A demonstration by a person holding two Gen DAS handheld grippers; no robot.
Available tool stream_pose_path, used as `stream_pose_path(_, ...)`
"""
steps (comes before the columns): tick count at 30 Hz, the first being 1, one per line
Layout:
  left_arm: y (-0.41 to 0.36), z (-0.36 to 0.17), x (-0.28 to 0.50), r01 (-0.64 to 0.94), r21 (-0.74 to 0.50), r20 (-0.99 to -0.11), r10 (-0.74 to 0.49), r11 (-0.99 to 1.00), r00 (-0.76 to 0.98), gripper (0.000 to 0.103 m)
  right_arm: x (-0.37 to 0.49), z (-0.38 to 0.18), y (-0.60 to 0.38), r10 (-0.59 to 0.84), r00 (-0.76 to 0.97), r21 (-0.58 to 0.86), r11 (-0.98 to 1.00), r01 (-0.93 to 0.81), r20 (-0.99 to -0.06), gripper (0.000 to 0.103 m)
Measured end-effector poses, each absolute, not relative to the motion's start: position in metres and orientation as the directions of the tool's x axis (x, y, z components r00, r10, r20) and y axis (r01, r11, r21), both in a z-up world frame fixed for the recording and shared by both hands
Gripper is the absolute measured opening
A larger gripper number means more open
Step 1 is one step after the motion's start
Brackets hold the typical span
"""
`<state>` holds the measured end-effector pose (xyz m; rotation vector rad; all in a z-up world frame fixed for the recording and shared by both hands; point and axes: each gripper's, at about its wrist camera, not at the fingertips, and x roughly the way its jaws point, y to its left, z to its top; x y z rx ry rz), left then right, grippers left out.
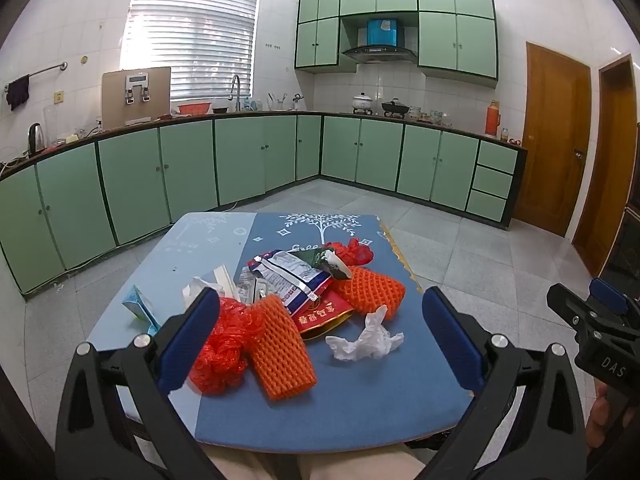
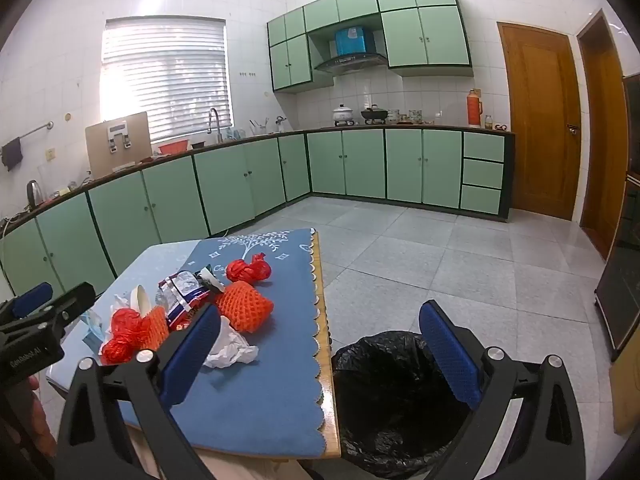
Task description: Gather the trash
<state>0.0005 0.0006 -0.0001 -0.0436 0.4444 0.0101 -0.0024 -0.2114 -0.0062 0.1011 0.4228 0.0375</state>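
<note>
My left gripper [image 1: 320,336] hangs spread wide and empty above the table [image 1: 360,408], over the red mesh bag [image 1: 220,344] and foam net [image 1: 280,344]; both look light and squashy, so I'd pinch mid-body. The crumpled tissue [image 1: 364,338] looks flimsy. My right gripper [image 2: 320,352], also spread and empty, hovers by the bin [image 2: 384,380].

Bright daylight floods through the window blinds [image 1: 192,36], overexposing them in both views. Fisheye distortion bends the cabinets [image 2: 224,188]; dark vignetting fills the corners. Focus is sharp.
</note>
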Motion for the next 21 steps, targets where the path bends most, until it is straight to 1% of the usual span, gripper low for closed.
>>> stream_pose_path(21, 0.0, -0.0001, -0.0001, -0.021, -0.038, -0.428, 0.003, 0.999, 0.904, 0.098, -0.0019, -0.0068, -0.2126, 0.057, 0.91, 0.106, 0.994, -0.014, -0.411, 0.097)
